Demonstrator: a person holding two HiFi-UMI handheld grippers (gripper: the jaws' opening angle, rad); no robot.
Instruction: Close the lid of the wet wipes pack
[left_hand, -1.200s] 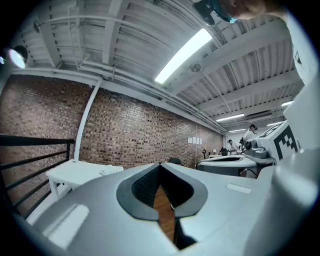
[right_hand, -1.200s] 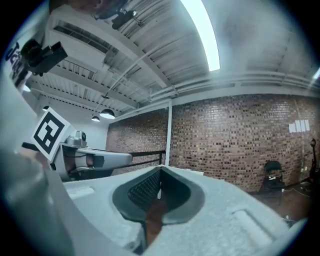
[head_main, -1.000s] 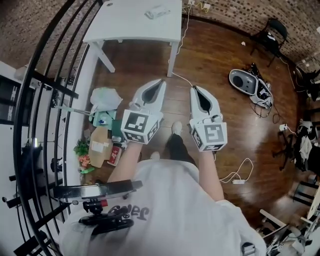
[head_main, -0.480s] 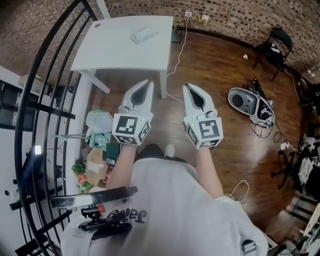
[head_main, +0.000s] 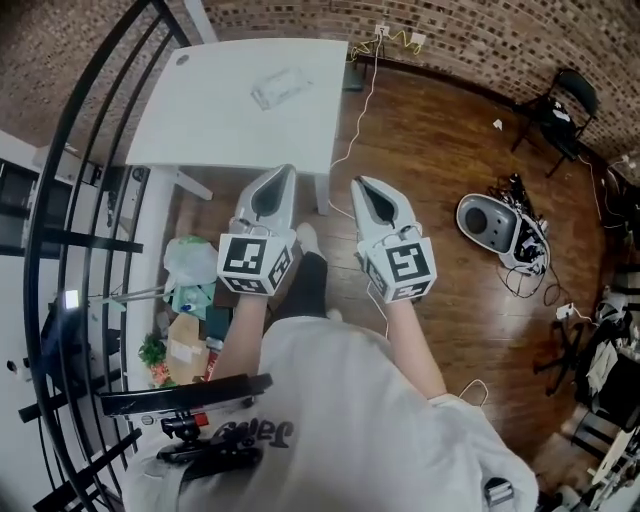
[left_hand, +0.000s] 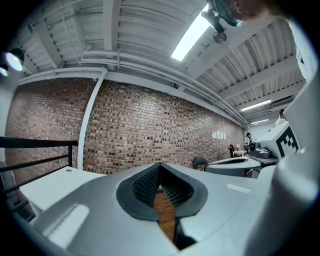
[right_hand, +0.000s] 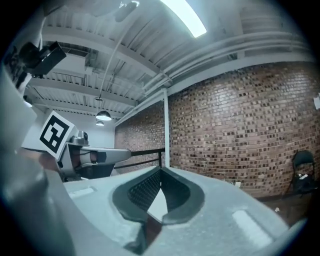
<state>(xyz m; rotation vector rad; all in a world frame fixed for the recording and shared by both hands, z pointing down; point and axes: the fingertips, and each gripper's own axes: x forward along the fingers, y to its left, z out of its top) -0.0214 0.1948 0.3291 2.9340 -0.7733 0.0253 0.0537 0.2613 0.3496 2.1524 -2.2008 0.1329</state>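
The left gripper (head_main: 284, 173) was pressed together with nothing pinched: in the left gripper view its 2 jaws met at the tip, and only a sliver of wooden floor (head_main: 440, 300) showed through the narrow slot behind them. The right gripper (head_main: 359, 184) was likewise pressed together and empty, with a wedge of white surface showing through its slot. Both were held side by side in front of the person's white shirt (head_main: 340, 420), near each other but not touching, and pointed forward.

In the head view the left gripper's tip lay over the near edge of the white table (head_main: 215, 120), while the right one's tip sat over floor just right of the table leg (head_main: 322, 194). The wet wipes pack (head_main: 281, 88) lay toward the far right part of the tabletop, well apart from both grippers, with bare tabletop between it and them. Whether its lid stood open could not be told.

A white cable (head_main: 352, 125) ran down past the table's right edge. Black railing bars (head_main: 62, 190) curved along the left, and beside them on the floor sat a plastic bag (head_main: 189, 262) and a cardboard box (head_main: 182, 345). To the right lay a grey rounded appliance (head_main: 487, 217) with tangled cords, and a black chair (head_main: 562, 108) stood near the brick wall (head_main: 480, 40).
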